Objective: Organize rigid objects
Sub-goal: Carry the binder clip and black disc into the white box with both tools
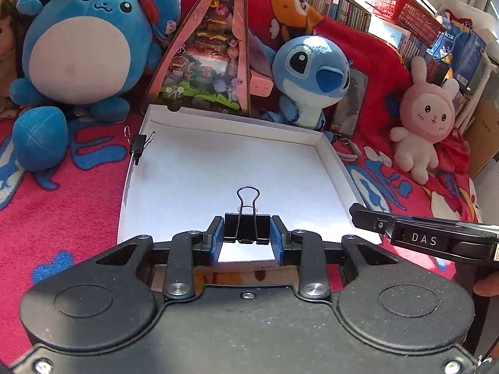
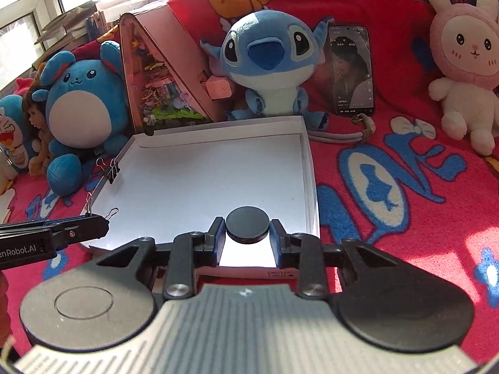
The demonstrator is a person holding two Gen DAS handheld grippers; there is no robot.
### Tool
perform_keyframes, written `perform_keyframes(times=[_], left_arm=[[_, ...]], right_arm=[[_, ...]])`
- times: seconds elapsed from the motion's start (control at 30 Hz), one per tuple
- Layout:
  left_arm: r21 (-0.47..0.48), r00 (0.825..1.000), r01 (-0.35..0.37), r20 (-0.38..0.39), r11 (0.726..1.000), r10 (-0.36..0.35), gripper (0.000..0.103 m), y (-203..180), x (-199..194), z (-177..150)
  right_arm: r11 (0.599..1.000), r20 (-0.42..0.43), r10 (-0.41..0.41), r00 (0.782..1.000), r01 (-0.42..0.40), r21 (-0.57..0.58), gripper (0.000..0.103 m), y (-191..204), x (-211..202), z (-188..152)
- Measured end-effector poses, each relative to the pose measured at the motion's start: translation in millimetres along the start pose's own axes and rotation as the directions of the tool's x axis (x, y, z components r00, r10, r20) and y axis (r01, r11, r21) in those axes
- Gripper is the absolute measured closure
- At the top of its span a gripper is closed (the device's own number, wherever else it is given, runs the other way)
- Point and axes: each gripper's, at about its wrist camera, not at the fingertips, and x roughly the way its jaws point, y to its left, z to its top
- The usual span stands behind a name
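Black steel with looped wire handles, a large binder clip point(image 1: 247, 229) sits clenched between the blue pads of the left claw point(image 1: 247, 233), its handles standing up and forward. That claw hangs above the near part of a shallow white cardboard tray point(image 1: 330, 155), which lies on a red fleece blanket point(image 1: 62, 218) printed with blue and white shapes. A second, smaller black binder clip point(image 1: 138, 148) is clamped onto the tray's left wall, one wire handle inside the tray and one outside.

In the right wrist view, the right claw point(image 2: 248, 233) grips a flat black round disc point(image 2: 247, 227) by its edges, tilted slightly and held over the tray's near right part, close to the right wall point(image 2: 307, 168). The left claw's fingertip point(image 2: 93, 226) enters this view from the left edge, just beside the tray's near left corner.

Behind the tray, leaning against the blanket-covered backrest, stand a round blue plush with a white belly point(image 1: 81, 46), a pink triangular toy box with a clear window point(image 1: 205, 59), a blue big-eared plush point(image 2: 268, 59), a smartphone with its screen lit point(image 2: 351, 68), and a pink rabbit plush point(image 2: 464, 59). Rows of books point(image 1: 336, 6) and a red plastic basket point(image 1: 402, 11) line the shelf beyond.
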Motion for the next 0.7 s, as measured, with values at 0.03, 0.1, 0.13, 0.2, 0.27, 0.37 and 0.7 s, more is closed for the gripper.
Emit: perform_keyframes(times=[0.03, 0.1, 0.13, 0.2, 0.27, 0.37, 0.7], left_arm=[[0.0, 1.0, -0.015, -0.008, 1.0, 0.015, 0.073, 1.1, 6.6, 3.1], [0.019, 0.998, -0.062, -0.017, 0.998, 0.062, 0.073, 1.5, 20.9, 6.6], [0.02, 0.997, -0.077, -0.021, 0.997, 0.077, 0.073, 2.6, 25.9, 8.3], [0.013, 0.995, -0.095, -0.037, 0.995, 0.096, 0.073, 6.3, 37.4, 10.7], [0.008, 0.994, -0.099, -0.055, 0.995, 0.099, 0.073, 9.2, 46.3, 12.5], [0.019, 0.992, -0.114, -0.056, 0.993, 0.115, 0.073, 9.3, 53.3, 13.3], [0.045, 0.985, -0.155, -0.063, 0.987, 0.158, 0.073, 11.1, 69.9, 14.0]], right_arm=[[1.0, -0.014, -0.007, 1.0, 0.007, 0.007, 0.067, 0.0, 6.5, 4.1], [1.0, -0.048, -0.021, 0.999, 0.021, 0.012, 0.067, 0.3, 20.7, 12.2], [1.0, -0.059, -0.028, 0.998, 0.029, 0.012, 0.067, 0.7, 25.7, 14.5], [0.999, -0.082, -0.047, 0.996, 0.048, 0.009, 0.067, 0.6, 37.2, 19.2], [0.997, -0.099, -0.071, 0.993, 0.072, 0.001, 0.067, 1.5, 47.6, 22.5], [0.996, -0.114, -0.085, 0.99, 0.085, -0.004, 0.067, 2.4, 58.2, 25.7], [0.994, -0.108, -0.105, 0.989, 0.103, -0.032, 0.067, 7.4, 80.0, 33.3]])
